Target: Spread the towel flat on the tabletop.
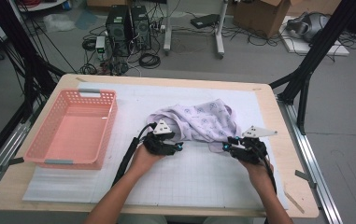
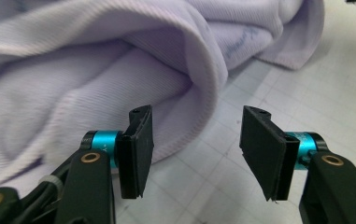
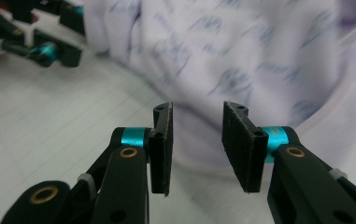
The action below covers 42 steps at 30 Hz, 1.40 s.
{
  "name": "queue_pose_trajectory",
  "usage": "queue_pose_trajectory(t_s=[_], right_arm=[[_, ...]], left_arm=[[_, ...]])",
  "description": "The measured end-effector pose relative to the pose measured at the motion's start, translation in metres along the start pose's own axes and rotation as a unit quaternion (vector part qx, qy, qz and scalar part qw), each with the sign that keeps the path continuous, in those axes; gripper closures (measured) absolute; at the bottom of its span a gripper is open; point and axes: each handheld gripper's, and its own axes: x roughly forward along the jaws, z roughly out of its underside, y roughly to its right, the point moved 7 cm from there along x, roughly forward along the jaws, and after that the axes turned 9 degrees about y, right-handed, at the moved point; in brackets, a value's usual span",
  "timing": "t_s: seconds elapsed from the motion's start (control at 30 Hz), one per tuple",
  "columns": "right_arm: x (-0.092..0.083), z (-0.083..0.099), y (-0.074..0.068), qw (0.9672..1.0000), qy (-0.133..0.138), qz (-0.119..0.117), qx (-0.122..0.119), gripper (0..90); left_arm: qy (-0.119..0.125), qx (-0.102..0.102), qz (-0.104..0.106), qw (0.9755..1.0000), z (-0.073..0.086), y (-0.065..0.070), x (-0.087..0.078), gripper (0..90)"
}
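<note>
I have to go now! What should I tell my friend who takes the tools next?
Left tool: jaws open, at the near edge of the lilac garment, gripping nothing.
Right tool: jaws open, cloth in front of them, not pinched.
The garment lies crumpled mid-table; the pink basket stands apart at the left with nothing in it.
Done: both tools brought up to the cloth.
Left: probably grip it, then fold or move it.
</note>
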Motion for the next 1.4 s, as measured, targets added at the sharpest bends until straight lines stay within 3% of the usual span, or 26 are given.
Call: queue_pose_trajectory(t_s=[0.1, 0.17, 0.23, 0.3, 0.43, 0.53, 0.77, 1.03, 1.2, 1.4], right_arm=[[0.006, 0.015, -0.011, 0.9996, -0.02, -0.019, -0.002, 62.4], [0.013, 0.022, -0.015, 0.9991, -0.036, -0.02, -0.01, 61.9], [0.024, 0.025, -0.016, 0.9987, -0.046, -0.016, -0.015, 61.5], [0.034, 0.028, -0.016, 0.998, -0.057, -0.011, -0.026, 62.4], [0.034, 0.027, -0.015, 0.9975, -0.057, -0.001, -0.042, 84.9], [0.027, 0.03, -0.015, 0.9968, -0.061, -0.004, -0.051, 86.5], [-0.01, 0.035, -0.024, 0.9978, -0.038, -0.017, -0.051, 86.5], [-0.065, 0.051, -0.041, 0.9984, -0.017, -0.017, -0.05, 86.6], [-0.098, 0.058, -0.051, 0.9983, -0.003, -0.011, -0.057, 86.7], [-0.131, 0.065, -0.056, 0.998, 0.011, -0.012, -0.061, 86.8]], left_arm=[[-0.018, 0.019, -0.018, 0.9995, 0.001, 0.002, 0.005, 51.6], [-0.032, 0.032, -0.029, 0.9986, 0.002, 0.003, 0.008, 56.9], [-0.039, 0.038, -0.04, 0.9977, 0.002, 0.002, 0.011, 65.1], [-0.04, 0.047, -0.049, 0.9969, 0.001, 0.001, 0.012, 81.8], [-0.031, 0.021, -0.04, 0.9985, 0.0, 0.0, 0.004, 87.4], [-0.009, 0.0, -0.033, 0.9994, -0.002, 0.0, -0.012, 87.5], [0.034, -0.009, -0.039, 0.9986, 0.001, 0.014, -0.06, 87.5], [0.083, -0.049, -0.04, 0.9946, 0.012, 0.042, -0.116, 87.4], [0.094, -0.059, -0.029, 0.9934, 0.016, 0.057, -0.139, 87.5], [0.1, -0.077, -0.018, 0.9918, 0.022, 0.062, -0.162, 87.4]])
